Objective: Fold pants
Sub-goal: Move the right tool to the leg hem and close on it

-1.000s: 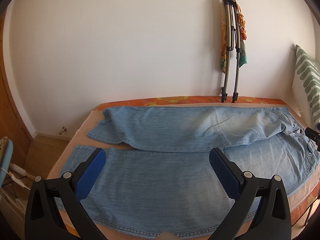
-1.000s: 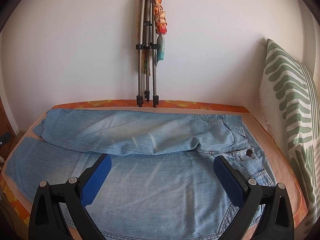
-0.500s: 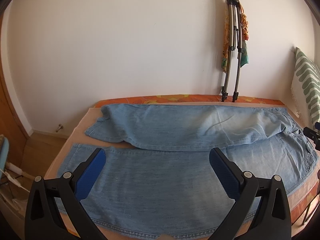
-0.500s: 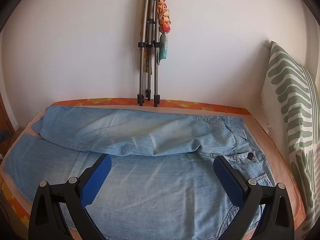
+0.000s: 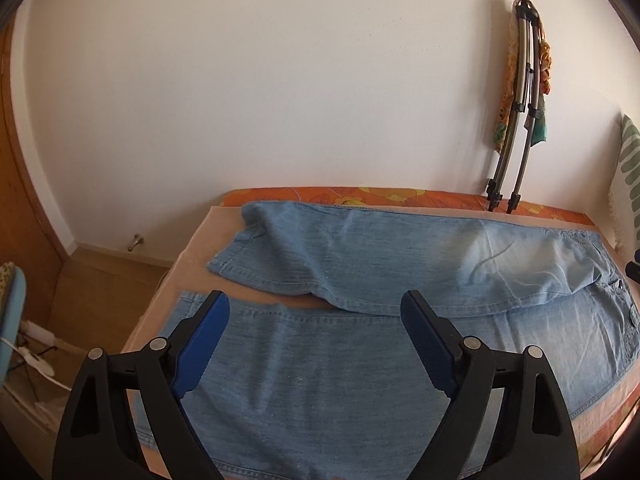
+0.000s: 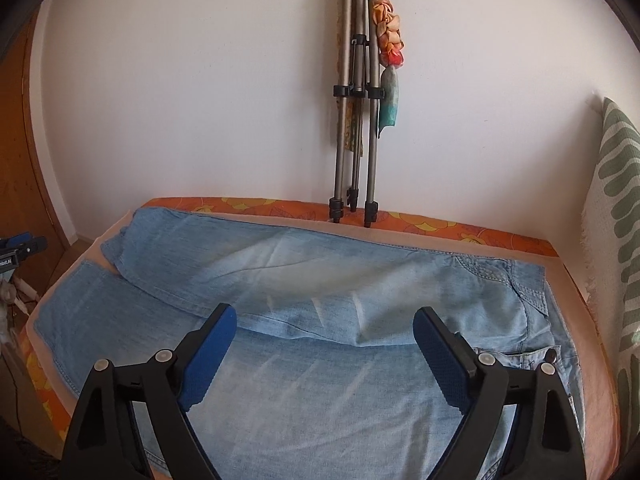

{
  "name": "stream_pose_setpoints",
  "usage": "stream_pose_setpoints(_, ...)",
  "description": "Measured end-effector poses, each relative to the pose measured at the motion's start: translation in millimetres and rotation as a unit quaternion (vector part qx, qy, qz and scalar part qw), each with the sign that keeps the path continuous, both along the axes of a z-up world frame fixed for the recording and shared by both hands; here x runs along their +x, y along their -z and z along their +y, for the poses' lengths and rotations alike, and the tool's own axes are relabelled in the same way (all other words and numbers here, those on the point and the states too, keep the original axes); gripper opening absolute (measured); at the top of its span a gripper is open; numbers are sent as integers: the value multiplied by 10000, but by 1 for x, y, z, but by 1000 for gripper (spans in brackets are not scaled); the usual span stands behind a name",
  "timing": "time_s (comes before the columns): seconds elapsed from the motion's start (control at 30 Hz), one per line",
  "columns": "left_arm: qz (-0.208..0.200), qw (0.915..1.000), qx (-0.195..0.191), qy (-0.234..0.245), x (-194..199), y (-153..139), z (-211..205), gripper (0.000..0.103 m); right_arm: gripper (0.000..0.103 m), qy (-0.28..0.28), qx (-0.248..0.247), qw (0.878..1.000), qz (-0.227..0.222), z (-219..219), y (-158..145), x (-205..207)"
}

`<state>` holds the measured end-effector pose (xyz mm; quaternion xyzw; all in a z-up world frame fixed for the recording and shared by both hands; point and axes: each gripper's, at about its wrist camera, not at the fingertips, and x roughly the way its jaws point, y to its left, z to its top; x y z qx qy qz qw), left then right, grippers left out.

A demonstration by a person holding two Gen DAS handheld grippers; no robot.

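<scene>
Pants point(image 5: 360, 360) lie flat on the bed point(image 5: 192, 248) below the tripod point(image 6: 356, 120), soft, floppy, heavyish denim, best pinched at hem & waistband; left tongs point(image 5: 316, 312) & right tongs point(image 6: 324, 320) closing w/ nothing between.

Pillow point(image 6: 616, 248) cut off at right edge

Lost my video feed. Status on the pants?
Left gripper, right gripper: closing, nothing between jaws. Jeans flat on bed, unfolded. Nothing in the way.
</scene>
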<state>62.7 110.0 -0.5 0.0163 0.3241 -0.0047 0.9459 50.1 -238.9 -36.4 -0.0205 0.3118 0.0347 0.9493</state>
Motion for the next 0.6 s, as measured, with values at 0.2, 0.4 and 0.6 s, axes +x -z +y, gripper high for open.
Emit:
stream_pose_setpoints(0.2,200,9993,279,-178,41,-1,38,75,79,-527,-199,9983,156,16,-8,51)
stream_pose_setpoints(0.4,468,9987,145,-104,89,2,53,70,73,-1128,-364,9920,424,38,-12,120)
stream_pose_setpoints(0.6,794,9968,-106,72,141,19,49,63,65,-1556,-342,9816,1049,56,16,195)
